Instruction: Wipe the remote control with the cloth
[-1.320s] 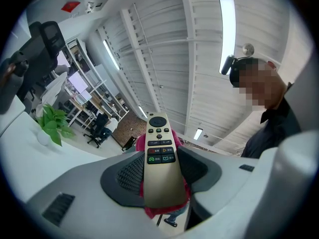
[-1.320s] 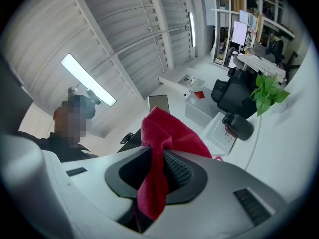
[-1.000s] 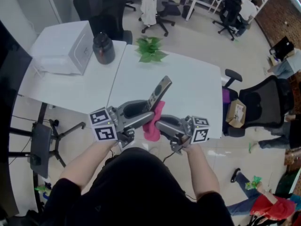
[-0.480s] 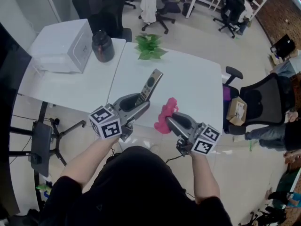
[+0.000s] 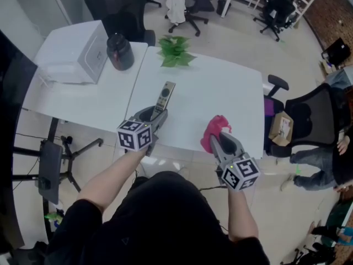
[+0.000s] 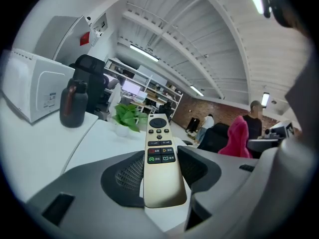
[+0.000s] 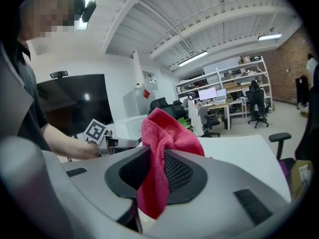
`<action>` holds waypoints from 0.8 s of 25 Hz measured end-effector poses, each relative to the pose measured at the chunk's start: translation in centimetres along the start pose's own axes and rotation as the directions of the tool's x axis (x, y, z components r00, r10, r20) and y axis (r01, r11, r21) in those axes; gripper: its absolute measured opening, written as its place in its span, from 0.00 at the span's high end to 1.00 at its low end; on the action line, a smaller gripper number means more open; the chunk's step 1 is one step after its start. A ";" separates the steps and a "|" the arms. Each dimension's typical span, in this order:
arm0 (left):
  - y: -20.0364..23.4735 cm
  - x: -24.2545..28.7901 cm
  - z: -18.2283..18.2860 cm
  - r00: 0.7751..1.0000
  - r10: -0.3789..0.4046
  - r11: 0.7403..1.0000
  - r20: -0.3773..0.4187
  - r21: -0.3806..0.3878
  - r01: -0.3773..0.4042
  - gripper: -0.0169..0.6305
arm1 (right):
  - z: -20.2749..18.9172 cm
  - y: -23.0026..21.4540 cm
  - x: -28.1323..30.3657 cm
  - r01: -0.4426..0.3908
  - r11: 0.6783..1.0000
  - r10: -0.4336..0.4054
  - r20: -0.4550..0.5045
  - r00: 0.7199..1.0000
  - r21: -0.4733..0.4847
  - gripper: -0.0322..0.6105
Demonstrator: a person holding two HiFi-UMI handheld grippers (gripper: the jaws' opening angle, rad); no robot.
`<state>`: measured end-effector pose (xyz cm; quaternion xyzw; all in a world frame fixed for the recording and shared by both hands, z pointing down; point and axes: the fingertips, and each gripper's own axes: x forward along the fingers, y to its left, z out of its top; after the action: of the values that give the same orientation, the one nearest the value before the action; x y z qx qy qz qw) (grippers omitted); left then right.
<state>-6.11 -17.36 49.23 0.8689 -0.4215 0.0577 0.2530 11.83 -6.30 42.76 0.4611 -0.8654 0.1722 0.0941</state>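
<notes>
You held the remote control [image 6: 159, 158] in your left gripper [image 5: 156, 114], its jaws clamped on either side of the near end of the pale gold body. The button face was turned up and the round dark key sat at the far end. From the head view the remote pointed away from you over the near left part of the white table [image 5: 220, 90]. Whether its far tip touched the tabletop could not be told.

Your right gripper [image 5: 221, 141] was clenched on the cloth [image 5: 214, 129]. The pink fabric was pinched between the two dark pads, bunched up above them and hanging down below them. The cloth sat over the near edge of the table, to the right of the remote and well apart from it, with nothing touching between the two.

At the far edge of the table stood a potted plant [image 5: 175, 51]. On the second table [image 5: 49, 101] to the left were a dark jar [image 5: 120, 53] and a white box [image 5: 74, 54] beside it. An office chair [image 5: 309, 120] stood off to the right of the table
</notes>
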 end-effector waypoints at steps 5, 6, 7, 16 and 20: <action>4.7 2.8 -2.5 0.978 0.189 0.980 -0.085 0.070 -0.184 0.65 | -2.0 -2.7 -0.5 0.152 0.983 -0.161 -0.083 0.983 -0.102 0.83; 5.5 3.5 -2.9 0.971 0.217 0.974 -0.097 0.088 -0.209 0.65 | -2.4 -3.0 -0.4 0.162 0.980 -0.173 -0.096 0.980 -0.116 0.83; 6.3 4.1 -3.2 0.964 0.244 0.967 -0.108 0.104 -0.233 0.65 | -2.8 -3.3 -0.3 0.169 0.977 -0.183 -0.110 0.977 -0.127 0.83; 11.6 9.8 -5.5 0.892 0.391 0.916 -0.226 0.192 -0.352 0.65 | -6.0 -5.6 0.4 0.218 0.963 -0.248 -0.197 0.949 -0.159 0.83; 13.7 12.1 -6.0 0.866 0.421 0.904 -0.269 0.201 -0.377 0.65 | -7.1 -6.6 0.7 0.217 0.964 -0.248 -0.223 0.943 -0.154 0.83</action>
<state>-8.12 -29.99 63.57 0.7588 -0.5426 0.2727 0.2353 16.98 -7.53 50.93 0.5290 -0.7962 0.1590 0.2470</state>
